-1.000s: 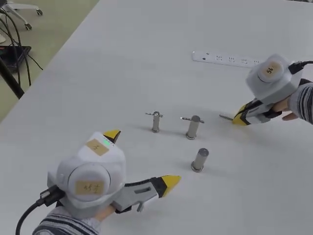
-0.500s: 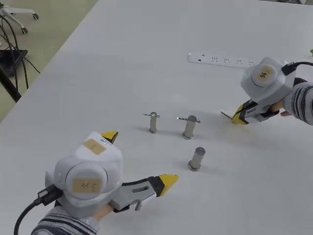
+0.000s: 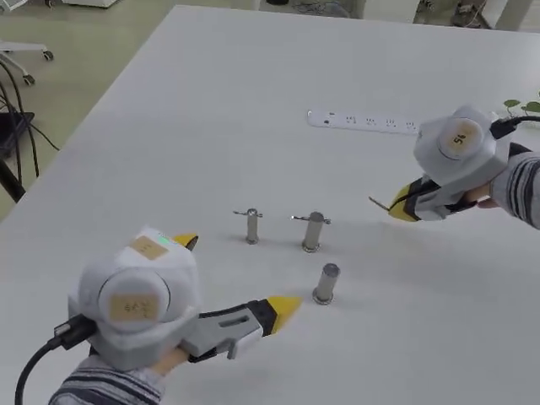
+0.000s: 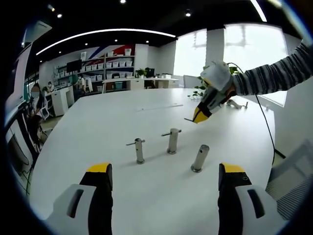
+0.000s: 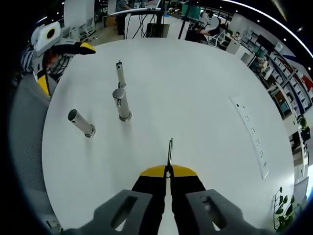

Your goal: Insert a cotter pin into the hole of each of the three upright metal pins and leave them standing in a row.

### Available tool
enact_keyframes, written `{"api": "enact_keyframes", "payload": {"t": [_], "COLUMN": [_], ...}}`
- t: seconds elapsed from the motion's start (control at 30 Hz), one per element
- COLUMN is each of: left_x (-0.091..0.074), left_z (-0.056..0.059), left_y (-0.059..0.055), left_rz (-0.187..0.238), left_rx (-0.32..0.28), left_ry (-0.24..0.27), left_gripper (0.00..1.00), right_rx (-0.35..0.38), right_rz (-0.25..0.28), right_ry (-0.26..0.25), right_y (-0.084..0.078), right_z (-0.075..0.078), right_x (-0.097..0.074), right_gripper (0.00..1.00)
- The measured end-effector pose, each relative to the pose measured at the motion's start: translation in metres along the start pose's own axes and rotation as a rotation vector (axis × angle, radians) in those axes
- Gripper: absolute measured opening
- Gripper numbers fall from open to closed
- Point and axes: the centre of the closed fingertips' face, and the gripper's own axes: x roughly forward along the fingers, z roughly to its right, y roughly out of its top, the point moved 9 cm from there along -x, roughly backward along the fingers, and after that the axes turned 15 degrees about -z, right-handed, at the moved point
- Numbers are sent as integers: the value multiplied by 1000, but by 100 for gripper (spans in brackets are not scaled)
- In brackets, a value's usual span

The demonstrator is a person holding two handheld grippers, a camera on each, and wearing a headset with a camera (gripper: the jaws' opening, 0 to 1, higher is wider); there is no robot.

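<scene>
The right claw (image 5: 167,171) was clenched on a thin silvery cotter pin (image 5: 169,149) that jutted ahead of its yellow tips, above the white tabletop (image 3: 253,110). The left claw (image 3: 236,274) was released, jaws wide apart. Ahead of it stood three short steel pins. The left pin (image 3: 252,226) and middle pin (image 3: 313,231) carried fitted cotter pins (image 3: 301,218) crosswise near their tops, and the third pin (image 3: 326,283), nearest its right jaw, was bare.

White-domed left claw (image 3: 237,274), right claw (image 3: 398,211), yellow tips (image 3: 285,305), tan labels (image 3: 129,307), black cable (image 3: 38,371), striped sleeves (image 3: 523,181)
</scene>
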Motion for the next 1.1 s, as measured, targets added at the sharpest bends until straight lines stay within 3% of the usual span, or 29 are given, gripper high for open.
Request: {"api": "enact_keyframes", "payload": {"t": [0.27,0.43,0.53,0.67,1.1], "left_x": [-4,-4,-5,-4,-3], "left_z": [3,7,9,13,23], "left_y": [11,19,23,27,35], "left_rz": [13,12,19,12,18], "left_rx": [14,14,28,24,7], "left_ry": [-30,-76,-95,-131,-204], "left_gripper": [80,73,70,60,49], "right_rx": [-64,-111,-150,-212,-384], "right_rz": [81,120,129,142,180], "right_ry": [7,10,14,11,-4], "right_y": [14,23,26,31,44], "right_z": [-26,-42,-42,-58,-95], "right_x": [-21,-32,-30,-36,-43], "right_gripper": [0,0,0,0,0]}}
